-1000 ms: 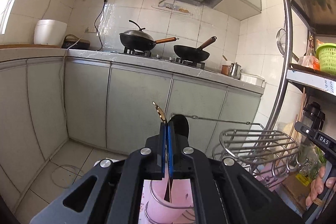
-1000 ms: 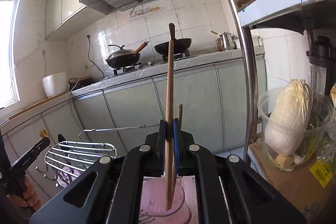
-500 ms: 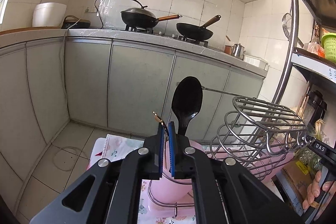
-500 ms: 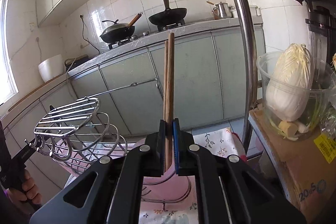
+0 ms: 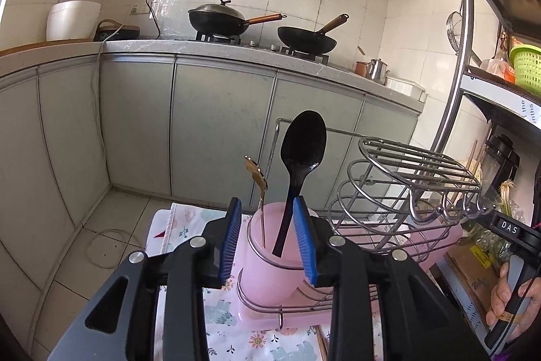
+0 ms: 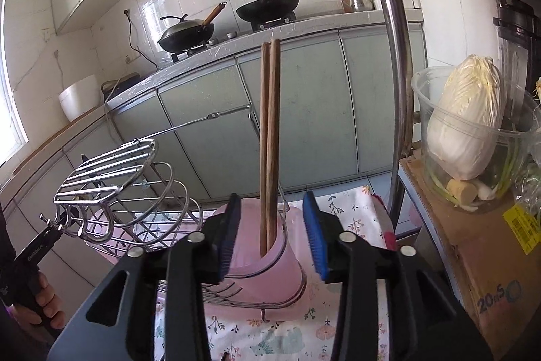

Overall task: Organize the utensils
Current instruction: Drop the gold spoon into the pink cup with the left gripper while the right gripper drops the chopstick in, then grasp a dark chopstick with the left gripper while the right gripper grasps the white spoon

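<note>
In the left wrist view a black spoon (image 5: 302,158) and a thin gold utensil (image 5: 258,188) stand upright in a pink cup (image 5: 267,273) held in a wire rack (image 5: 405,192). My left gripper (image 5: 268,242) is open around the cup's rim, holding nothing. In the right wrist view a pair of wooden chopsticks (image 6: 268,137) stands upright in a pink cup (image 6: 267,273) at the rack's (image 6: 115,192) other end. My right gripper (image 6: 272,232) is open on either side of them, not touching.
A floral cloth (image 5: 189,225) covers the table under the rack. A metal shelf post (image 6: 392,83) and a cardboard box (image 6: 473,266) with a tub of cabbage (image 6: 466,120) stand at right. Kitchen cabinets with woks (image 5: 219,19) lie beyond.
Both grippers have opened. The left one let go of the spoon and gold utensil, the right one let go of the chopsticks. These now stand in the pink cups.
</note>
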The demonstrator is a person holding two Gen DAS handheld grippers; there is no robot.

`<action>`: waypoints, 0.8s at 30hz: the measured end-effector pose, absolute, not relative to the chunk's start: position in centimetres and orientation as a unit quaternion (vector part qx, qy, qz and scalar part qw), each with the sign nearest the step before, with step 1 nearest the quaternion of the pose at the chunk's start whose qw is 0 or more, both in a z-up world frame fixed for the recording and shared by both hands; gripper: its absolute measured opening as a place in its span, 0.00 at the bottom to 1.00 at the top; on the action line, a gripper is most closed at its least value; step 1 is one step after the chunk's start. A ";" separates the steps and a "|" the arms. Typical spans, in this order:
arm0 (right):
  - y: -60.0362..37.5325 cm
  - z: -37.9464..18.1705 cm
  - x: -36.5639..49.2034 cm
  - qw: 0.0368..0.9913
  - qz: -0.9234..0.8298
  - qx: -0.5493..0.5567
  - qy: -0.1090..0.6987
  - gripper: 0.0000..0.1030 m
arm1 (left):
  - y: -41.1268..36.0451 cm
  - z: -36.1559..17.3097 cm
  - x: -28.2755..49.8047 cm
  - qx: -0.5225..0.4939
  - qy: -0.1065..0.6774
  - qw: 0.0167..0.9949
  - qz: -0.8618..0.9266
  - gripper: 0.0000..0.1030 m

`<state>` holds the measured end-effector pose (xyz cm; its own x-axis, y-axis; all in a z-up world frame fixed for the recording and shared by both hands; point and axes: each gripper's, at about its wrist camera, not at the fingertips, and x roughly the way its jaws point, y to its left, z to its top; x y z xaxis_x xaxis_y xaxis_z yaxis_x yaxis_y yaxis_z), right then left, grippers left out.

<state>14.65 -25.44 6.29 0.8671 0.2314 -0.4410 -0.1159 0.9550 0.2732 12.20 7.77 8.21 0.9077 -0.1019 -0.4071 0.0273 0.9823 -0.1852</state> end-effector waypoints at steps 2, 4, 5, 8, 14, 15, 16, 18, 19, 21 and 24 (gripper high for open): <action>-25.6 6.4 14.1 0.959 0.091 0.118 0.241 0.44 | 7.8 8.4 11.7 -0.089 0.212 0.973 -0.033 0.30; -25.7 6.5 13.5 0.959 0.090 0.119 0.242 0.45 | 7.9 8.5 11.1 -0.093 0.215 0.972 -0.036 0.30; -25.9 6.5 13.1 0.959 0.089 0.120 0.242 0.45 | 8.0 8.6 10.8 -0.096 0.217 0.971 -0.037 0.30; -26.3 6.5 11.9 0.958 0.086 0.124 0.245 0.45 | 8.2 8.7 9.8 -0.101 0.225 0.968 -0.038 0.30; -26.4 5.8 9.5 0.954 0.091 0.113 0.264 0.45 | 8.5 7.8 8.0 -0.115 0.268 0.955 -0.053 0.30; -26.3 5.6 9.1 0.952 0.094 0.111 0.268 0.45 | 8.4 7.5 7.7 -0.115 0.274 0.953 -0.055 0.30; -26.2 5.3 8.7 0.950 0.096 0.110 0.275 0.45 | 8.3 7.2 7.4 -0.113 0.281 0.951 -0.058 0.30; -25.9 4.6 8.0 0.946 0.101 0.109 0.289 0.45 | 8.0 6.6 6.8 -0.110 0.295 0.947 -0.065 0.31; -25.7 4.1 7.7 0.942 0.105 0.111 0.299 0.45 | 7.9 6.2 6.6 -0.108 0.301 0.945 -0.069 0.30; -25.5 3.1 7.3 0.934 0.111 0.116 0.318 0.45 | 7.4 5.5 6.1 -0.101 0.314 0.941 -0.077 0.30; -25.4 1.3 6.8 0.921 0.121 0.130 0.347 0.45 | 6.6 4.0 5.5 -0.088 0.343 0.931 -0.090 0.30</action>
